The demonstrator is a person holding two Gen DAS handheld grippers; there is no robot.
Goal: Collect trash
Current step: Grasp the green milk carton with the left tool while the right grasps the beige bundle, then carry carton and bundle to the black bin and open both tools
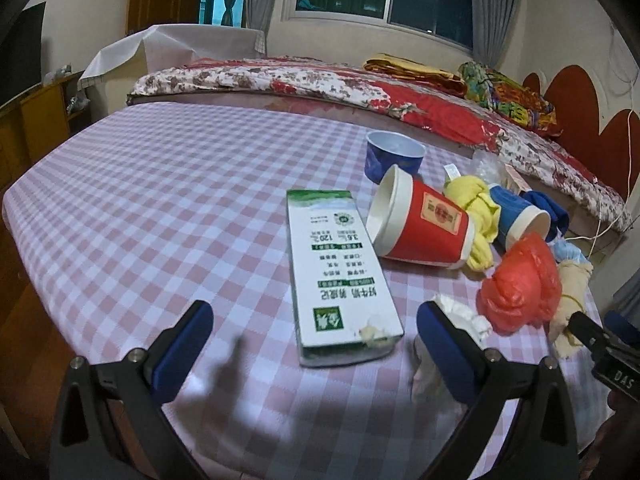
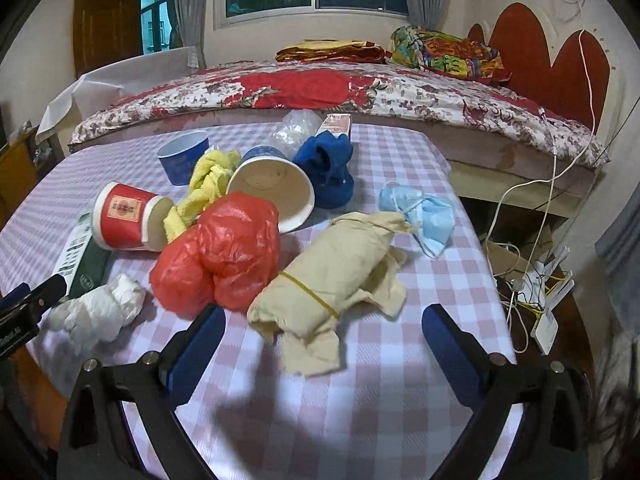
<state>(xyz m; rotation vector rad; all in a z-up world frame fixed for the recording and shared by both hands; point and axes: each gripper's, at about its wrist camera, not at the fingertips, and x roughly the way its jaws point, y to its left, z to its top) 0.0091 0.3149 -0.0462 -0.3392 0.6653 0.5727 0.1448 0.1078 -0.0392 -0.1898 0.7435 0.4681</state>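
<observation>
Trash lies on a pink checked table (image 1: 160,200). In the left wrist view, my left gripper (image 1: 314,334) is open, its blue pads on either side of the near end of a flat green and white milk carton (image 1: 340,272). Beyond lie a tipped red cup (image 1: 420,224), a blue bowl (image 1: 392,156), a yellow rag (image 1: 476,216) and a red plastic bag (image 1: 520,284). In the right wrist view, my right gripper (image 2: 324,336) is open just before a beige cloth bundle (image 2: 332,276) tied with a rubber band. The red bag (image 2: 224,256), a white tissue wad (image 2: 104,308) and a blue mask (image 2: 424,212) lie around it.
A bed with a floral quilt (image 2: 320,88) stands behind the table. A blue cloth (image 2: 328,168), a tipped blue cup (image 2: 276,192) and clear plastic (image 2: 296,128) lie at the far side. Cables and a router (image 2: 540,292) sit past the table's right edge.
</observation>
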